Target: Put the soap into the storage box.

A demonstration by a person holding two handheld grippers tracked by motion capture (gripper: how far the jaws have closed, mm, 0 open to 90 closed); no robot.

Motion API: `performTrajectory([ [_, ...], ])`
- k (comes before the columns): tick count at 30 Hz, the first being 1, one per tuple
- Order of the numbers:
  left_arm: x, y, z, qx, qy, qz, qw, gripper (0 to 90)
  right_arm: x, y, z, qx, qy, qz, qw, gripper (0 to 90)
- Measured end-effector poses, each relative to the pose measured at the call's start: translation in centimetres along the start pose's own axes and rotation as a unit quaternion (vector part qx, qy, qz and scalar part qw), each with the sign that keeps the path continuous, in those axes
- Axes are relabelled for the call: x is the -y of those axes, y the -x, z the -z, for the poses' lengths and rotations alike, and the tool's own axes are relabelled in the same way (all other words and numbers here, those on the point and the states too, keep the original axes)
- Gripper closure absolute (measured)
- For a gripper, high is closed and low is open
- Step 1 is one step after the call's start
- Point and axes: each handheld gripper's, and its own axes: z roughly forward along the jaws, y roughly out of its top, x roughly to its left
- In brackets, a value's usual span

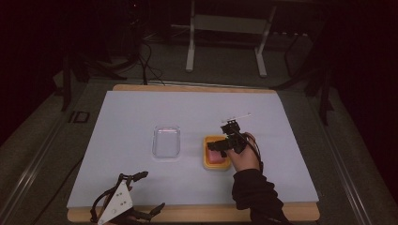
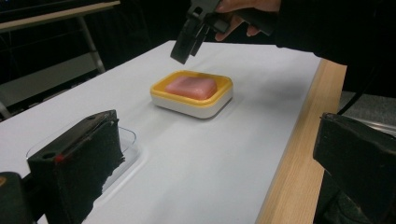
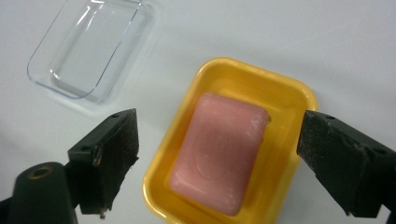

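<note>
While I find no readable writing anywhere, my left gripper (image 1: 141, 192) rests at the table's near edge, jaws apart and empty. Rightwards lie the clear lid (image 1: 166, 141) and soap (image 3: 219, 150) (in its yellow dish (image 3: 285, 93)); my right gripper (image 3: 219, 161) hovers above, jaws wide, touching nothing.

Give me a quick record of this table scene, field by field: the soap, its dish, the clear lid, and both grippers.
soap: pink rectangular bar of soap, lying in the dish
dish: yellow rectangular plastic soap dish with white base, on the pale blue table sheet
lid: clear plastic lid, lying left of the dish, apart from it
right gripper: open, above the dish, nothing between the jaws
left gripper: open, empty, at the table's near edge
</note>
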Motion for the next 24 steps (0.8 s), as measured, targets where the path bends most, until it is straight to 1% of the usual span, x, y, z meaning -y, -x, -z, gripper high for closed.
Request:
performTrajectory([
  [1,0.0,0.0,0.0,0.000,0.000,0.000,1.0000,1.7,0.0,0.0,0.0,0.000,0.000,0.000,1.0000,12.7],
  [3,0.0,0.0,-0.1,0.001,-0.002,0.000,1.0000,1.7,0.1,0.4,0.2,-0.011,0.007,0.002,0.9999,12.8],
  [4,0.0,0.0,-0.1,0.001,-0.002,0.000,1.0000,1.7,0.1,0.8,0.4,-0.016,0.009,0.011,0.9998,12.8],
  [6,0.0,0.0,-0.1,0.002,-0.004,-0.001,1.0000,1.7,0.3,1.3,0.7,-0.016,0.013,0.026,0.9995,12.8],
  [9,0.1,0.0,-0.2,0.002,-0.004,0.001,1.0000,1.7,0.6,2.2,1.0,-0.026,0.014,0.052,0.9982,13.1],
  [13,0.1,0.1,-0.3,0.003,-0.007,-0.001,1.0000,1.7,1.1,3.1,1.6,-0.026,0.013,0.076,0.9967,12.9],
  [15,0.1,0.1,-0.3,0.003,-0.007,0.000,1.0000,1.7,1.4,3.5,2.0,-0.022,0.016,0.079,0.9965,13.0],
  [17,0.1,0.0,-0.4,0.002,-0.009,-0.001,1.0000,1.7,1.6,3.9,2.6,-0.024,0.025,0.079,0.9963,13.0],
  [19,0.1,0.0,-0.4,0.002,-0.009,-0.001,1.0000,1.7,1.8,4.3,3.2,-0.021,0.030,0.075,0.9965,13.3],
  [21,0.1,0.0,-0.4,0.001,-0.008,-0.001,1.0000,1.7,2.0,4.6,3.7,-0.022,0.033,0.074,0.9965,13.3],
  [24,0.1,0.0,-0.4,0.001,-0.009,-0.001,1.0000,1.7,2.4,4.9,4.3,-0.020,0.031,0.079,0.9962,13.3],
])
